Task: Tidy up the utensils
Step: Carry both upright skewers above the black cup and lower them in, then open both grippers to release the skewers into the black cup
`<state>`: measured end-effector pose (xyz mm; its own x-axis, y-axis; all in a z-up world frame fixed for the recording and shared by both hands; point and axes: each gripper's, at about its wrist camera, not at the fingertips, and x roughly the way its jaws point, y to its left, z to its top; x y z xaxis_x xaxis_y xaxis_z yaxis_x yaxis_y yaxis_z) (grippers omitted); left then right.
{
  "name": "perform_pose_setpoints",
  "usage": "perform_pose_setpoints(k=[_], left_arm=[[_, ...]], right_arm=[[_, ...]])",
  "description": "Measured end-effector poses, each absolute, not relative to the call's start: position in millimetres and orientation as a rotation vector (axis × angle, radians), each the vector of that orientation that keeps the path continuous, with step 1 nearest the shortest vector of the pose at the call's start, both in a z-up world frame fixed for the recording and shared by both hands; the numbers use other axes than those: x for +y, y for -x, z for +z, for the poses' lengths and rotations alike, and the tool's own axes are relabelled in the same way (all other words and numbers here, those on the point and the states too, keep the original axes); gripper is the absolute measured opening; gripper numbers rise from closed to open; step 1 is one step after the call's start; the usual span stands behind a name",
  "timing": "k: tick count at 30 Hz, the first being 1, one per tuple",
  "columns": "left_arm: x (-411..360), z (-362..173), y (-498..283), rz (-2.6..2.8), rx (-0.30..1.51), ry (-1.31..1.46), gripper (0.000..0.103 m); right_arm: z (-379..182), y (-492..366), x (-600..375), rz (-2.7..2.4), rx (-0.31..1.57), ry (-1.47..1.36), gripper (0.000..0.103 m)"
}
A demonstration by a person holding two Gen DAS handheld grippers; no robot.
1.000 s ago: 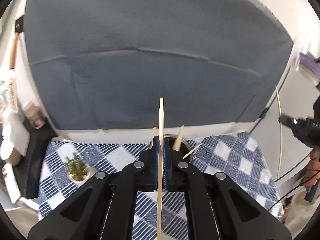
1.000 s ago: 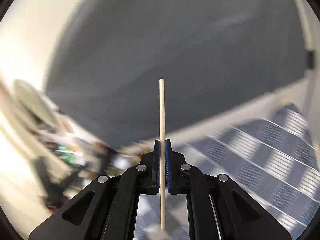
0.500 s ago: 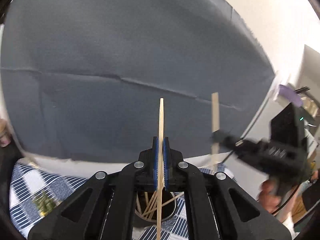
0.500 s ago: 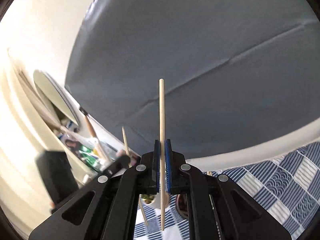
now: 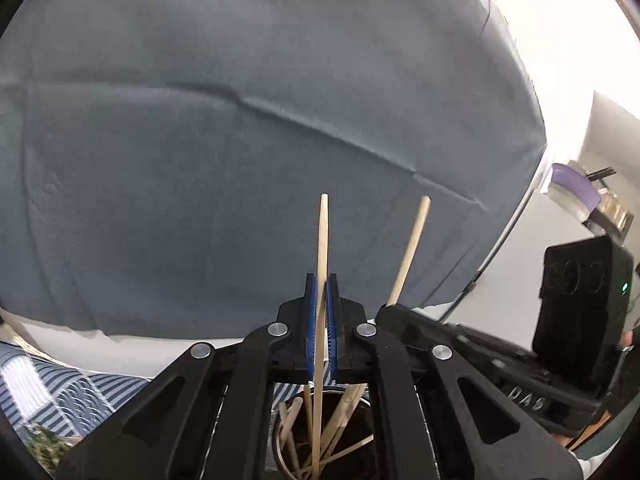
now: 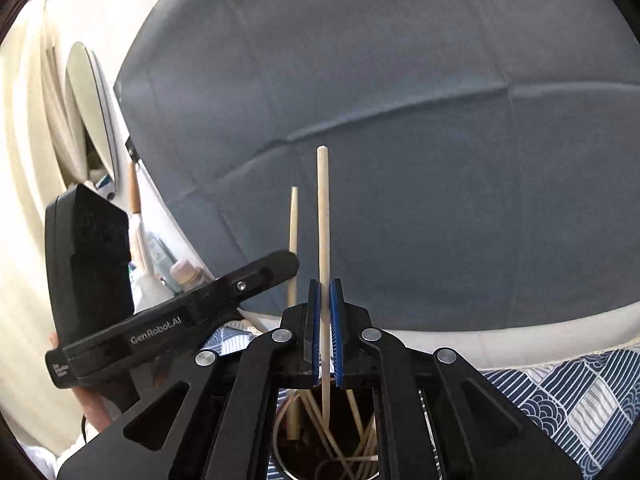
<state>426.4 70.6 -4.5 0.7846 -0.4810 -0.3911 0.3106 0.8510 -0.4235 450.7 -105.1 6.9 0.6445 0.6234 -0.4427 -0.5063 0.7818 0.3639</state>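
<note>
My left gripper point(image 5: 321, 332) is shut on a wooden chopstick point(image 5: 321, 280) held upright, its lower end down inside a round metal utensil holder point(image 5: 280, 448) that holds several chopsticks. My right gripper point(image 6: 325, 332) has its blue pads slightly parted around a second wooden chopstick point(image 6: 323, 240), which stands upright with its lower end in the same holder point(image 6: 280, 456). The right gripper's body point(image 5: 500, 364) and its chopstick point(image 5: 408, 252) show on the right in the left wrist view. The left gripper's body point(image 6: 176, 320) and its chopstick point(image 6: 293, 240) show on the left in the right wrist view.
A grey fabric backdrop point(image 5: 240, 160) fills the background. The holder stands on a blue-and-white patterned tablecloth point(image 6: 560, 400). A small plant point(image 5: 40, 440) sits at the lower left. Plates and bottles point(image 6: 92, 112) stand on a rack at the left.
Both grippers have come together over the holder and lowered their chopsticks into it. The right gripper's pads have parted slightly from its chopstick.
</note>
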Motion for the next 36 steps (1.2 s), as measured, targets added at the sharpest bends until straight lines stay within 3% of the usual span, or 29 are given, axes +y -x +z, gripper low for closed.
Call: perform_pose_setpoints(k=[6,7,9,11,12,14,15,18,20,24,27,36], left_arm=[[61.2,-17.8,-429.9,-0.431,0.531,0.347,0.007],[59.8,-19.1,-430.4,-0.437,0.536,0.346,0.013],[58.0,-18.9,-427.9,-0.415,0.541,0.335,0.019],[55.1,-15.9,-425.7,-0.406,0.544,0.324,0.026],[53.3,-12.9,-420.5,-0.388,0.542,0.311,0.029],[52.3,-8.7,-410.6,-0.356,0.53,0.285,0.049],[51.3,-6.2,-404.1,-0.346,0.522,0.282,0.053],[56.7,-0.6,-375.4,-0.313,0.503,0.28,0.072],[55.7,2.4,-356.0,-0.282,0.487,0.279,0.079],[49.5,4.4,-316.1,-0.255,0.487,0.281,0.085],[42.5,8.6,-279.0,-0.235,0.473,0.274,0.097],[27.0,16.4,-175.4,-0.191,0.488,0.255,0.097]], right_arm=[[-8.0,-444.7,-105.9,0.63,0.595,-0.157,0.009],[-8.6,-443.7,-108.1,0.623,0.594,-0.151,0.01],[-6.6,-438.7,-115.1,0.604,0.576,-0.156,0.023],[-2.5,-431.6,-124.8,0.598,0.551,-0.182,0.048],[-0.7,-428.0,-133.1,0.6,0.543,-0.194,0.051],[3.7,-418.2,-143.3,0.611,0.533,-0.22,0.055],[5.3,-412.9,-149.5,0.614,0.528,-0.23,0.056],[10.0,-392.9,-163.0,0.603,0.512,-0.237,0.072],[14.0,-376.8,-170.8,0.582,0.497,-0.232,0.088],[23.8,-332.3,-186.7,0.539,0.494,-0.193,0.089],[31.0,-291.0,-197.4,0.502,0.489,-0.14,0.093],[32.7,-187.9,-236.3,0.466,0.507,-0.075,0.095]])
